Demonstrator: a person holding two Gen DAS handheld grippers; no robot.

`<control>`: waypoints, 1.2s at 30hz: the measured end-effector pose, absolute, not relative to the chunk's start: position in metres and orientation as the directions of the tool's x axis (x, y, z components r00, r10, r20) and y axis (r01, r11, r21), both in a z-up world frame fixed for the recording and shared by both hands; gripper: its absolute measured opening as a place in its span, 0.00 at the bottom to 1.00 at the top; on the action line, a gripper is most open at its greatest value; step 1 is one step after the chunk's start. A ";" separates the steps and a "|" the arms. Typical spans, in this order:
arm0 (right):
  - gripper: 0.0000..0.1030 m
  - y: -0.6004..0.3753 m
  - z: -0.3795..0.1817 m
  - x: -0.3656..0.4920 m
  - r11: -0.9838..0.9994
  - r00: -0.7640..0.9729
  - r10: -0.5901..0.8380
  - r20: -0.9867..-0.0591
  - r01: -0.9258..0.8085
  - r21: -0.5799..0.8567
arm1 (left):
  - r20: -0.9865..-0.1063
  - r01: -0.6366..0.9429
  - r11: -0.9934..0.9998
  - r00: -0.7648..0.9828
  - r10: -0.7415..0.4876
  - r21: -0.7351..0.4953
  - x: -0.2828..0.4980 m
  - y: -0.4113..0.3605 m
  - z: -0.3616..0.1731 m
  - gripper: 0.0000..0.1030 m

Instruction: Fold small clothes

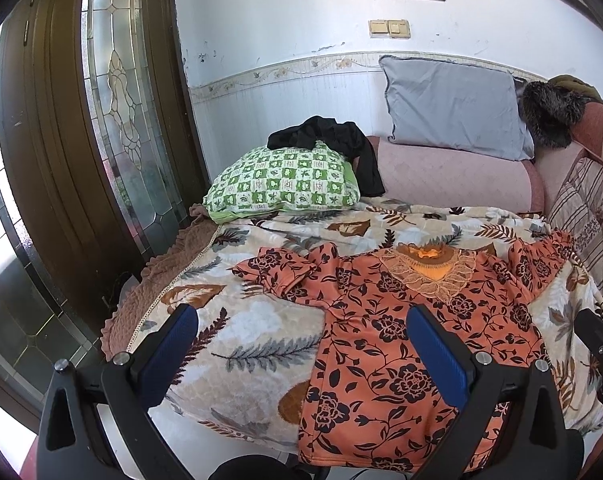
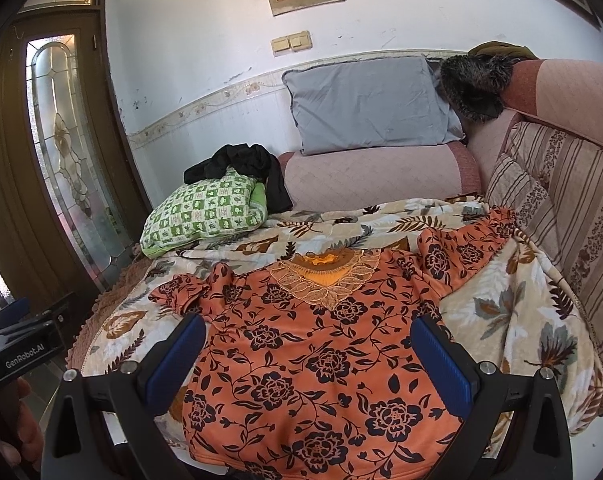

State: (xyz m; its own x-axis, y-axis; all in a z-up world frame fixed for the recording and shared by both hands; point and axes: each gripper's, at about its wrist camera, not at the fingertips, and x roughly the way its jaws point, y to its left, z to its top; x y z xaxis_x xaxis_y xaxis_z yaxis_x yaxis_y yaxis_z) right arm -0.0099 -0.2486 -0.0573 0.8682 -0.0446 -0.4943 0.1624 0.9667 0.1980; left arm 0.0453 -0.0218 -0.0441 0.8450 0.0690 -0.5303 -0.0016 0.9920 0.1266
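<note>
An orange top (image 1: 401, 340) with a black flower print lies spread flat, front up, on a leaf-patterned blanket (image 1: 261, 340) that covers the seat of a sofa, its lace-trimmed neckline (image 1: 433, 272) pointing toward the far wall and its hem hanging just over the near edge. One short sleeve (image 1: 273, 268) is bunched up on the side nearer the door, and the other sleeve (image 2: 477, 236) runs up toward the striped cushion (image 2: 541, 208) at the sofa's back. The left claw (image 1: 301, 344) hovers over the near edge with its blue-padded fingers (image 1: 177, 344) wide apart and holding nothing, one finger above the bare blanket and the other above the top. The right claw (image 2: 309, 352) hangs over the lower middle of the top, its fingers also spread wide and empty. Farther back a green checked pillow (image 1: 285, 180) rests on the blanket with a black garment (image 1: 333, 140) draped over it, and a grey pillow (image 1: 453, 108) leans against the wall above the pink sofa arm (image 1: 453, 180). A furry dark item (image 2: 473, 84) sits on the sofa's corner. A wooden door with a leaded glass panel (image 1: 121, 108) stands beside the sofa.
</note>
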 end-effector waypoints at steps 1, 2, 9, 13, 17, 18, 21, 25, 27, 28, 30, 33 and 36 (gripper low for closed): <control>1.00 -0.249 -0.057 -0.010 0.967 0.868 -0.044 -0.495 0.162 0.198 | -0.530 -0.003 0.992 0.845 0.070 0.126 0.045 -0.022 -0.044 1.00; 1.00 -0.248 -0.058 -0.009 0.967 0.867 -0.042 -0.497 0.160 0.198 | -0.530 -0.003 0.992 0.845 0.070 0.126 0.046 -0.022 -0.044 1.00; 1.00 -0.245 -0.058 -0.007 0.969 0.865 -0.036 -0.501 0.152 0.193 | -0.532 0.000 0.992 0.844 0.067 0.125 0.047 -0.021 -0.045 1.00; 1.00 -0.245 -0.058 -0.006 0.970 0.864 -0.034 -0.502 0.150 0.193 | -0.533 0.000 0.992 0.844 0.067 0.124 0.048 -0.021 -0.044 1.00; 1.00 -0.245 -0.058 -0.005 0.969 0.862 -0.034 -0.505 0.152 0.193 | -0.534 0.000 0.992 0.843 0.068 0.126 0.048 -0.021 -0.045 1.00; 1.00 -0.245 -0.059 -0.005 0.969 0.862 -0.033 -0.506 0.152 0.194 | -0.535 0.001 0.992 0.842 0.067 0.125 0.049 -0.021 -0.045 1.00; 1.00 -0.244 -0.060 -0.004 0.968 0.860 -0.032 -0.509 0.153 0.197 | -0.536 0.002 0.992 0.842 0.067 0.127 0.050 -0.020 -0.046 1.00; 1.00 -0.245 -0.060 -0.004 0.969 0.862 -0.032 -0.506 0.151 0.194 | -0.537 0.002 0.992 0.841 0.067 0.126 0.050 -0.021 -0.046 1.00; 1.00 -0.244 -0.060 -0.004 0.970 0.861 -0.036 -0.507 0.153 0.190 | -0.537 0.001 0.992 0.841 0.067 0.126 0.050 -0.021 -0.046 1.00; 1.00 -0.246 -0.059 -0.003 0.969 0.861 -0.033 -0.508 0.152 0.193 | -0.538 0.002 0.992 0.840 0.067 0.126 0.050 -0.021 -0.046 1.00; 1.00 -0.246 -0.060 -0.003 0.969 0.859 -0.031 -0.511 0.151 0.196 | -0.539 0.003 0.992 0.840 0.067 0.128 0.052 -0.023 -0.048 1.00; 1.00 -0.247 -0.061 -0.002 0.969 0.860 -0.032 -0.510 0.152 0.196 | -0.542 0.005 0.991 0.838 0.068 0.131 0.053 -0.023 -0.050 1.00; 1.00 -0.247 -0.065 0.000 0.968 0.857 -0.027 -0.515 0.152 0.202 | -0.543 0.004 0.991 0.837 0.067 0.130 0.054 -0.024 -0.050 1.00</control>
